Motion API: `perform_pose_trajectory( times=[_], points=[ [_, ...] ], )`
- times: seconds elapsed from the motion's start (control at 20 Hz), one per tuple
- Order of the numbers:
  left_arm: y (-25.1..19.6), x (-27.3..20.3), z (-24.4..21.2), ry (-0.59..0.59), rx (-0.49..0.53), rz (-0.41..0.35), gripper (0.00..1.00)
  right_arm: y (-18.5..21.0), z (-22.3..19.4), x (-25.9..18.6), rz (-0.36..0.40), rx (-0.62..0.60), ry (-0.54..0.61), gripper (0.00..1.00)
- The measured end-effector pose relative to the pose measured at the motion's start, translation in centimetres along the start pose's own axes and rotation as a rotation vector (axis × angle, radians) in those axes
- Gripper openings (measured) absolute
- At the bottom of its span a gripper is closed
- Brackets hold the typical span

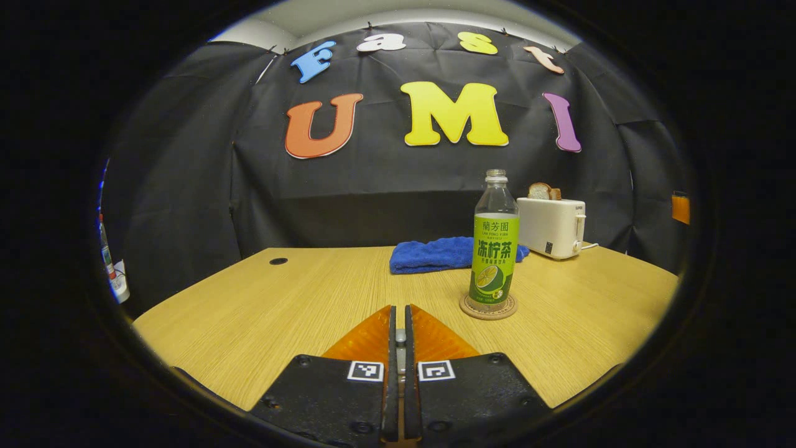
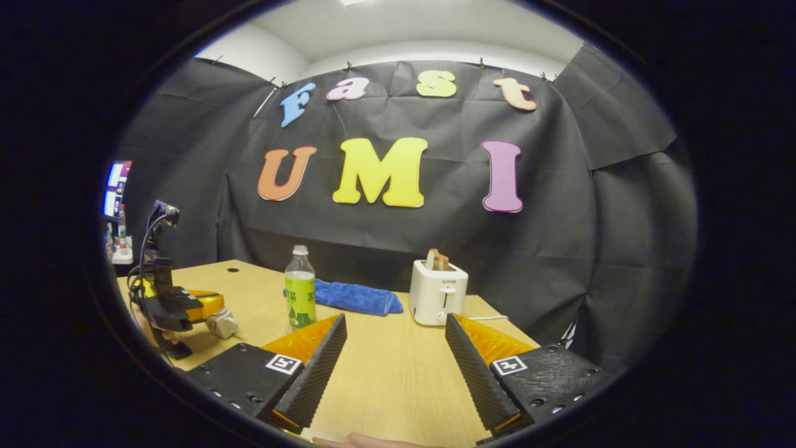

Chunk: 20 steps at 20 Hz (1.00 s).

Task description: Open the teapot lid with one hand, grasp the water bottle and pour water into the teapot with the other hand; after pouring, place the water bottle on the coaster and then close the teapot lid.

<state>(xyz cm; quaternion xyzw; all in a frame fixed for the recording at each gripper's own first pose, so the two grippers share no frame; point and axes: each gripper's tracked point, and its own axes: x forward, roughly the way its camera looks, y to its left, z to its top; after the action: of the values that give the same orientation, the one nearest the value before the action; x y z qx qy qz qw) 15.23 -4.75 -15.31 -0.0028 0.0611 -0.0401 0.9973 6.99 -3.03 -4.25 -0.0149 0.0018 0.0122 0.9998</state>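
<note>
Wood-grain tabletop carries everything here, and the water bottle stands upright on the round coaster, toward the far right part of the tabletop in the left gripper view, just in front of the blue cloth and near the white toaster by the far edge. Its long axis runs straight up, neck at the top and apparently uncapped, label facing the camera. The left gripper has its fingers drawn together with only a thin slit between them; something small and pale seems pinched there, and in the right gripper view the same gripper, off by the tabletop's left edge, appears to hold a pale rounded piece that may be the teapot lid, though I cannot tell for sure. The right gripper is spread wide and holds nothing, its fingers hovering above the near middle of the tabletop. I cannot make out the teapot's body. Judging by the bottle already resting on the coaster, the pouring looks done and the step in hand is closing the lid, unless the bottle simply starts there. The next move, as I read it, calls for bringing the lid level over the pot's mouth, lowering it squarely, and only then letting the fingers part, while the right gripper stays clear of the bottle.
</note>
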Motion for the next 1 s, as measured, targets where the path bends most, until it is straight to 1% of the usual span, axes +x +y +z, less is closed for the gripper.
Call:
perform_pose_trajectory(
  times=[0.05,0.1,0.15,0.2,0.25,0.3,0.35,0.4,0.45,0.5,0.55,0.6,0.75,0.8,0.85,0.9,0.95,1.0],
  points=[
    [-0.3,-0.2,0.1,0.001,-0.001,-0.01,0.07,0.1,-0.1,0.0,0.002,-0.002,0.001,0.97],
    [-0.7,-0.3,0.2,0.005,-0.002,-0.025,0.1,0.2,-0.1,-0.1,0.003,-0.005,0.003,0.95],
    [-0.9,-0.4,0.1,0.01,-0.003,-0.035,0.2,0.3,-0.2,-0.1,0.005,-0.009,0.004,0.95],
    [-0.9,-0.5,0.1,0.015,0.006,-0.031,0.28,0.5,-0.1,-0.1,0.007,-0.011,0.004,0.95],
    [-0.5,-0.7,0.2,0.019,0.018,-0.013,0.39,0.5,0.0,-0.2,0.009,-0.014,0.002,0.97],
    [-0.2,-0.7,0.3,0.021,0.029,-0.001,0.44,0.6,0.2,-0.3,0.008,-0.017,0.001,0.97],
    [-0.2,-0.9,0.5,0.023,0.035,0.003,0.52,0.6,0.3,-0.4,0.009,-0.018,-0.002,0.97],
    [-0.2,-1.1,0.7,0.024,0.033,0.0,0.57,0.7,0.4,-0.5,0.01,-0.019,-0.004,0.95],
    [-0.1,-1.2,1.0,0.029,0.029,-0.001,0.82,0.8,0.4,-0.6,0.013,-0.018,0.0,0.95],
    [0.1,-1.5,1.3,0.027,0.024,0.003,0.89,1.0,0.3,-0.8,0.019,-0.012,0.012,0.97],
    [0.1,-1.9,1.9,0.025,0.02,0.007,0.96,1.0,0.3,-1.1,0.019,-0.009,0.021,0.95],
    [0.3,-2.3,2.5,0.018,0.016,0.013,0.97,0.7,0.8,-1.3,0.008,-0.011,0.02,0.97],
    [1.2,-3.8,4.7,0.018,-0.032,0.061,0.98,0.1,1.9,-2.4,-0.02,-0.022,0.013,0.95],
    [0.9,-4.5,5.3,0.023,-0.05,0.051,0.99,-0.2,2.4,-2.9,-0.031,-0.02,0.012,0.95],
    [0.4,-5.4,6.0,0.019,-0.059,0.035,0.99,-0.6,2.9,-3.6,-0.042,-0.015,0.01,0.97],
    [0.0,-6.2,6.9,0.009,-0.057,0.016,0.99,-0.8,3.6,-4.3,-0.051,-0.017,0.0,0.95],
    [-0.2,-7.1,7.9,-0.013,-0.044,0.01,0.99,-1.0,4.1,-4.9,-0.058,-0.018,-0.015,0.95],
    [-0.1,-8.2,8.9,-0.033,-0.024,0.014,0.99,-0.9,4.9,-5.4,-0.063,-0.015,-0.029,0.93]
  ],
)
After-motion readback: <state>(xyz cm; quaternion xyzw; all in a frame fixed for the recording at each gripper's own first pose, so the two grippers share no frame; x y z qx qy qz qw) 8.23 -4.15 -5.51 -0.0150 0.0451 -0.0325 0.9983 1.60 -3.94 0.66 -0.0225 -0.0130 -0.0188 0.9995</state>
